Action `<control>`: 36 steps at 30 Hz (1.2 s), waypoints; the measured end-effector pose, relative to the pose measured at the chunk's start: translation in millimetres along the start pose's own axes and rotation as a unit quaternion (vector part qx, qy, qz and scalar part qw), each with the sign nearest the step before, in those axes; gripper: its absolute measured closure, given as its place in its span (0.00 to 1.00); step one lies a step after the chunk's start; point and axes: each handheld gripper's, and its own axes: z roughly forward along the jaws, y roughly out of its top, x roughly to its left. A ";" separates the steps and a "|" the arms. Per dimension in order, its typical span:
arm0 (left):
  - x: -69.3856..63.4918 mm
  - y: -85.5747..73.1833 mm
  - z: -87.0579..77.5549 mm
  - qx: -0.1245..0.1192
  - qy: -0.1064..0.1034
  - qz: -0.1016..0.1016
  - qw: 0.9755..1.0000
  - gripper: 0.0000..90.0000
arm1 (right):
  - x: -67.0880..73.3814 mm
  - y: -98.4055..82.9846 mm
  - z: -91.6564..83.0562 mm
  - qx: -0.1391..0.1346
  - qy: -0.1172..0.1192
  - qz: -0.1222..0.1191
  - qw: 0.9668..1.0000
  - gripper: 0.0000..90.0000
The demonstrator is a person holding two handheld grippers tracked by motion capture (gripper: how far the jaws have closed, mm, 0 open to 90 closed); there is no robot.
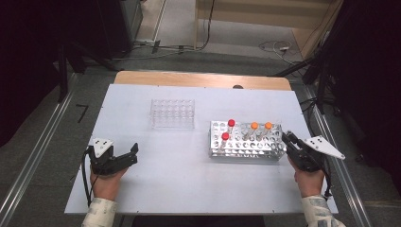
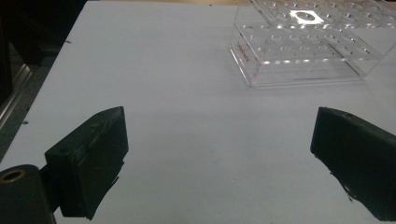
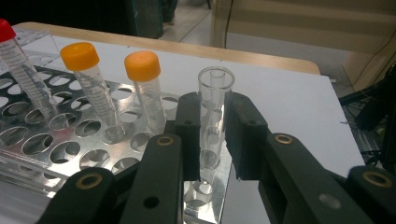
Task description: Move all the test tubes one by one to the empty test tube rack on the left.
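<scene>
At the near edge of the white counter (image 1: 189, 189), the person's two hands come in from below, each holding a pair of black tongs. The left tongs (image 1: 133, 152) rest low on the counter at the left, their jaws spread wide apart with nothing but bare counter between them, as the left gripper view shows (image 2: 219, 154). The right tongs (image 1: 286, 138) sit at the right side of the counter, pointing in at the right end of the perforated shiny metal tube rack (image 1: 246, 150). In the right gripper view these tongs (image 3: 215, 135) are closed on a clear, uncapped plastic tube (image 3: 214, 116): both pads press against its sides, and the tube stands upright with its lower end in a hole at the rack's near corner (image 3: 70, 154).

Just beyond the gripped tube, in the same rack, stand two clear tubes with orange caps (image 3: 142, 65) (image 3: 80, 56), side by side and leaning slightly. Farther along the rack is a clear tube with a red cap (image 3: 5, 30); the high view shows two red-capped tubes (image 1: 231, 123) (image 1: 225, 136) towards the rack's left end.

Farther back and to the left, well apart from the metal rack, a clear transparent plastic rack (image 1: 172, 113) with rows of round wells sits on the counter; it holds no tubes that can be made out. It lies ahead of the left tongs (image 2: 303, 42), not touched by them.
</scene>
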 end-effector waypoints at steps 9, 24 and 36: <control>-0.6 0.0 0.4 0.001 -0.001 0.000 1.000 0.05 | -1.2 6.8 -7.7 -0.015 0.000 0.002 1.000 0.81; -0.8 -0.5 0.7 0.004 -0.002 0.000 1.000 0.05 | -0.7 18.3 -23.9 -0.034 0.007 0.005 0.999 0.81; -2.0 -0.2 0.3 0.002 -0.007 0.001 1.000 0.06 | 17.7 22.8 -30.7 -0.033 0.052 0.000 0.998 0.81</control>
